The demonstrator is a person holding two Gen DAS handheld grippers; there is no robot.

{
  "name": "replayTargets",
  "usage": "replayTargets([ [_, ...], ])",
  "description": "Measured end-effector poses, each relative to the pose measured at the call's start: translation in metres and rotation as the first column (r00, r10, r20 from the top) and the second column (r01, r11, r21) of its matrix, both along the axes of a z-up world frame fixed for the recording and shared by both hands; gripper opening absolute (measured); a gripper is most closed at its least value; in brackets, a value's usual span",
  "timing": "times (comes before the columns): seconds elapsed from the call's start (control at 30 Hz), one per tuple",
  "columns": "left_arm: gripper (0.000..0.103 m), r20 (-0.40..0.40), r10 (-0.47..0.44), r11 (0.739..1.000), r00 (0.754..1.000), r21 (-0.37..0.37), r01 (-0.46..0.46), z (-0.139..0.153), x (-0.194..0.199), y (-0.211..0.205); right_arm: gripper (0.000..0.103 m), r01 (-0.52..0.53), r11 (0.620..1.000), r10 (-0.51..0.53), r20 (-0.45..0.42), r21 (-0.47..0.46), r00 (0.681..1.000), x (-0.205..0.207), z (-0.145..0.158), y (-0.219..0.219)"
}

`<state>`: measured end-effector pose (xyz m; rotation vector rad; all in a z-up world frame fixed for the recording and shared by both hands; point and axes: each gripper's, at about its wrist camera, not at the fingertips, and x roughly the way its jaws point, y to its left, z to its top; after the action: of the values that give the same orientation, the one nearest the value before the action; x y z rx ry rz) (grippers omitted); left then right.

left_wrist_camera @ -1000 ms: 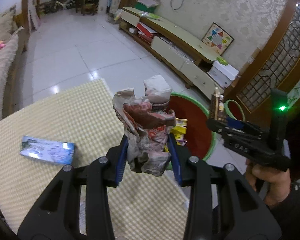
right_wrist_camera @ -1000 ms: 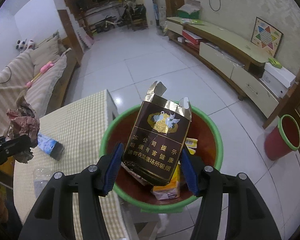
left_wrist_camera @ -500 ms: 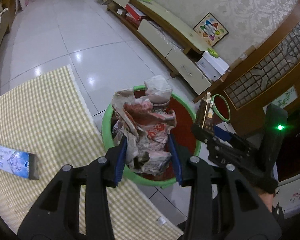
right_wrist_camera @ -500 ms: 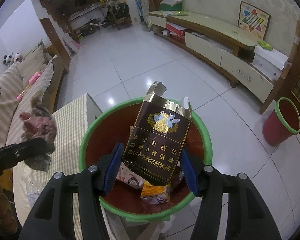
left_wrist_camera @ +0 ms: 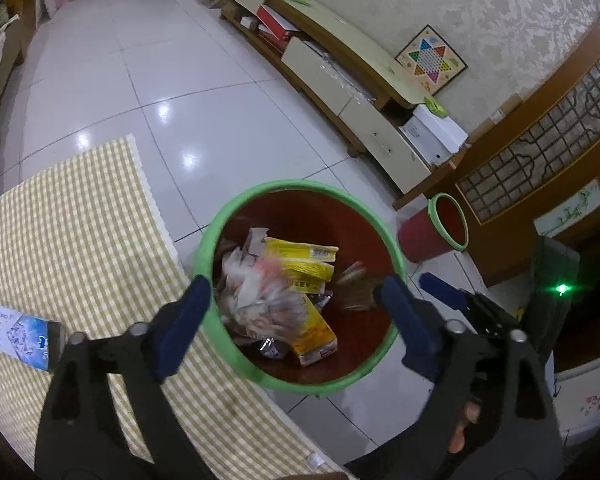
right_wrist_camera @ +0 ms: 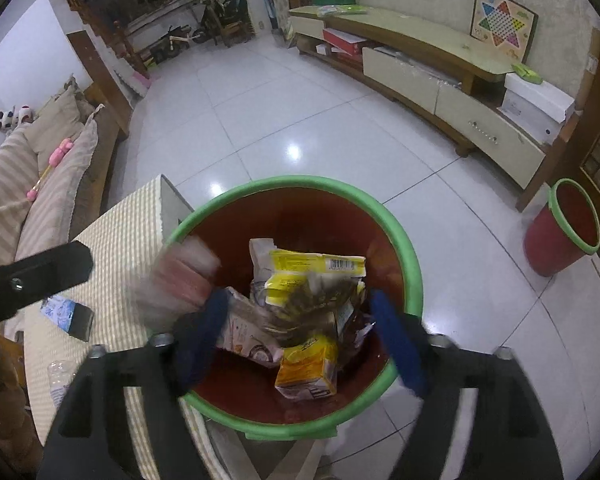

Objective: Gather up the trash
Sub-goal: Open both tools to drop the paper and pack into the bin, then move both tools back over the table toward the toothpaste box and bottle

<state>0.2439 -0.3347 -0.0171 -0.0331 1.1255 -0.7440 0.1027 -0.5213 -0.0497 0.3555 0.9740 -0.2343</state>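
A red bin with a green rim (left_wrist_camera: 292,190) (right_wrist_camera: 300,181) stands beside the checkered table (left_wrist_camera: 80,232). My left gripper (left_wrist_camera: 296,312) is open above the bin; the crumpled wrapper (left_wrist_camera: 260,292) is blurred, falling into it, and also shows in the right wrist view (right_wrist_camera: 176,280). My right gripper (right_wrist_camera: 300,332) is open over the bin; the brown cigarette pack (right_wrist_camera: 320,300) is blurred, dropping among yellow cartons (right_wrist_camera: 308,368). The pack also shows in the left wrist view (left_wrist_camera: 356,288).
A blue tissue packet (left_wrist_camera: 16,336) (right_wrist_camera: 66,316) lies on the table, with a plastic bottle (right_wrist_camera: 58,376) near the edge. A second small red bin (left_wrist_camera: 436,228) (right_wrist_camera: 560,228) stands on the tiled floor. A TV cabinet (right_wrist_camera: 440,72) lines the wall; a sofa (right_wrist_camera: 40,168) stands at left.
Both grippers have opened over the bin. The wrapper has left my left gripper and the cigarette pack my right; both are falling into the bin.
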Motion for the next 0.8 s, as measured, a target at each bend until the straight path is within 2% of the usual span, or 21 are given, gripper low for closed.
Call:
replayTargets([
  [0.13,0.097,0.018,0.028,1.000,0.999,-0.001,-0.028,0.008,0.000,0.012,0.082,-0.010,1.000,0.010,-0.005,-0.014,1.000,0.000,0.000,0.003],
  [0.27,0.097,0.042,0.067,0.998,0.997,0.004,-0.068,0.019,-0.001,0.034,0.083,-0.029,0.999,0.029,0.000,-0.024,1.000,0.002,0.002,0.012],
  [0.37,0.097,0.053,0.096,0.995,0.994,0.010,-0.097,0.025,-0.003,0.054,0.089,-0.051,0.998,0.051,0.014,-0.030,0.999,0.003,0.006,0.019],
  [0.63,0.097,0.091,0.184,0.982,0.979,0.016,-0.186,0.040,-0.020,0.117,0.090,-0.132,0.988,0.134,0.032,-0.077,0.990,0.002,0.014,0.051],
  [0.8,0.097,0.083,0.251,0.966,0.965,0.035,-0.254,0.031,-0.038,0.166,0.090,-0.171,0.981,0.175,0.046,-0.087,0.983,-0.002,0.020,0.073],
])
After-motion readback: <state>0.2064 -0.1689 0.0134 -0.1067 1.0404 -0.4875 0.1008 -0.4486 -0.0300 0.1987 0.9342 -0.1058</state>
